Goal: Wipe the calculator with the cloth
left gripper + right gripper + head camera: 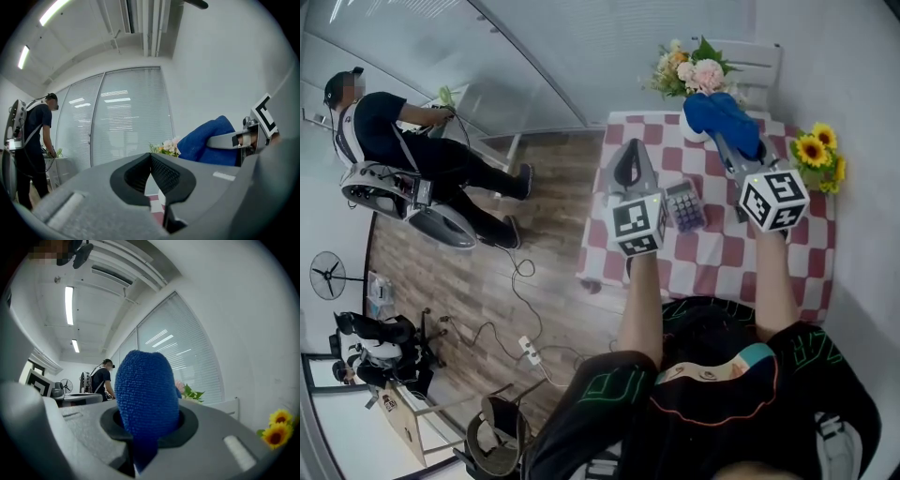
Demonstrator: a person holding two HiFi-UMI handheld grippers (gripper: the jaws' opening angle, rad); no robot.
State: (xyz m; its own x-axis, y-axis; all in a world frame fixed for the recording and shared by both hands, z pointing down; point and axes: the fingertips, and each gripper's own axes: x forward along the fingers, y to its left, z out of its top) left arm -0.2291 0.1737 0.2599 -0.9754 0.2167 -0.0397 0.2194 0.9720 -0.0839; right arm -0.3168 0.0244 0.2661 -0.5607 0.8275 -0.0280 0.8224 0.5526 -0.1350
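A grey calculator [684, 205] with purple keys lies on the red-and-white checked table [712, 258], between my two grippers. My right gripper [724, 141] is shut on a blue cloth [719, 114], held up above the table's far side; in the right gripper view the blue cloth [146, 399] bulges out from between the jaws. My left gripper [629, 161] is raised left of the calculator, shut with nothing in it. From the left gripper view, its jaws meet at the tip [152, 176], and the blue cloth [208, 143] shows to the right.
A bouquet in a white vase [692, 77] stands at the table's far edge, sunflowers [818, 157] at its right. A white chair [754, 64] is behind the table. A person with a backpack rig [403, 155] stands left on the wood floor, where cables trail.
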